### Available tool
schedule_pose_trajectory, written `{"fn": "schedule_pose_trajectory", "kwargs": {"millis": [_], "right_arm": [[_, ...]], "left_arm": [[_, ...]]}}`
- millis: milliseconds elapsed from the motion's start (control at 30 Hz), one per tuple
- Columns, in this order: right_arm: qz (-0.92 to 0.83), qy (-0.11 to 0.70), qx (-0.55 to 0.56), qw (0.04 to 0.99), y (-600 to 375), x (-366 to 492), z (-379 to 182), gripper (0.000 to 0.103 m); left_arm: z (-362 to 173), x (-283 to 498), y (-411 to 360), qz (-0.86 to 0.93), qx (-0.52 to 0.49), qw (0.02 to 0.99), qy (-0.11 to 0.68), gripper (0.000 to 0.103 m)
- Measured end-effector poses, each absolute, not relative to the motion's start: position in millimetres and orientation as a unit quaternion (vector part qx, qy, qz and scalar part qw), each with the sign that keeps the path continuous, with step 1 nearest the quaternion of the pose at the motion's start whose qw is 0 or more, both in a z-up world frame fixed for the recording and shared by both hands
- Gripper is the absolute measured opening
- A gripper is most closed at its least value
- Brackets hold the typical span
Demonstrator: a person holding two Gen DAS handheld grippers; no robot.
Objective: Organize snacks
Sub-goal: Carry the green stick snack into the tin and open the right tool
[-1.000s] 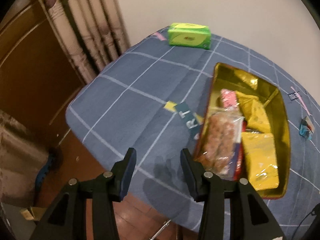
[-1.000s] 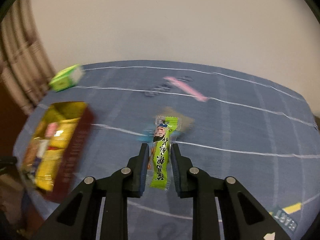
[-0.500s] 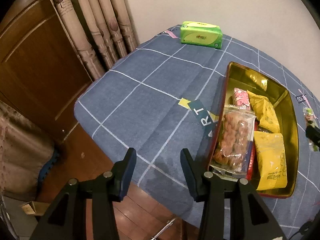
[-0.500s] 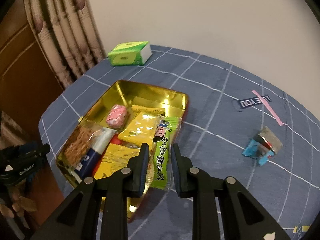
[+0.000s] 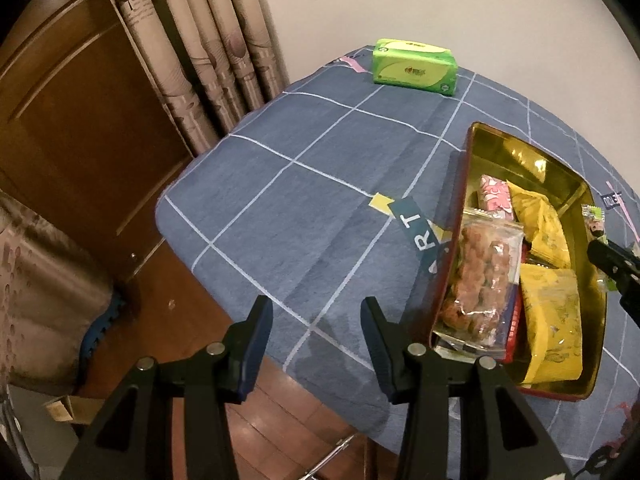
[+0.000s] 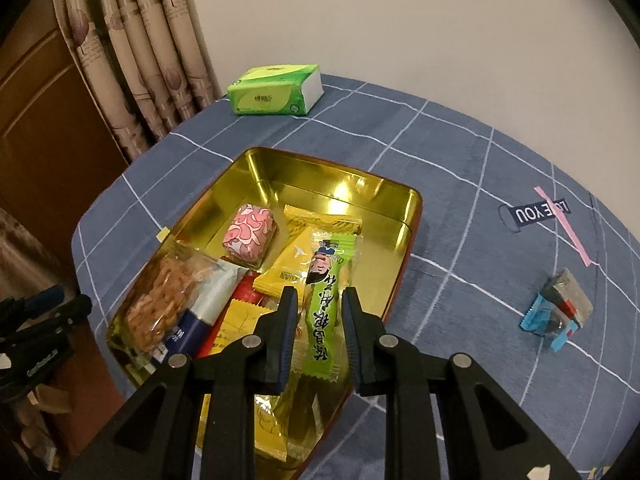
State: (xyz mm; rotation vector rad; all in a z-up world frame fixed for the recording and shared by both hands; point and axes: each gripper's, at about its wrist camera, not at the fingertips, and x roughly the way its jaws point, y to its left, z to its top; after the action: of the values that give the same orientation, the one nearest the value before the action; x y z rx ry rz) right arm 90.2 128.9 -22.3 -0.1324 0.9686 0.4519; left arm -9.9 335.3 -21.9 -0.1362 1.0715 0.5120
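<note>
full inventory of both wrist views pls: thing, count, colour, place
tin: 1, gold inside, red outside, on the tablecloth
green snack stick: 1, green wrapper, between the right tool's fingers, above the tin
pink sweet: 1, pink and white, in the tin
yellow packets: at least 3, yellow, in the tin
clear bag of brown snacks: 1, in the tin, by its left wall
blue snack packet: 1, blue and clear, on the cloth right of the tin
tissue pack: 1, green, far edge of the table
tablecloth: 1, blue, white grid
curtain: 1, beige, left
left tool: 1, black, open, empty
right tool: 1, black, gripping the stick
</note>
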Motion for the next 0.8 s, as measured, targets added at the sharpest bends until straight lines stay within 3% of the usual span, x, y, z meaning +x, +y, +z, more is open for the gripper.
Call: {"fn": "schedule_pose_trajectory", "kwargs": {"millis": [800], "right_arm": [[0.223, 0.473, -0.072, 0.849, 151.5, 96.5, -39.1, 0.023]], "left_arm": [[-25.7, -9.4, 334.7, 0.239, -0.064, 0.822, 0.513, 0.047]]}}
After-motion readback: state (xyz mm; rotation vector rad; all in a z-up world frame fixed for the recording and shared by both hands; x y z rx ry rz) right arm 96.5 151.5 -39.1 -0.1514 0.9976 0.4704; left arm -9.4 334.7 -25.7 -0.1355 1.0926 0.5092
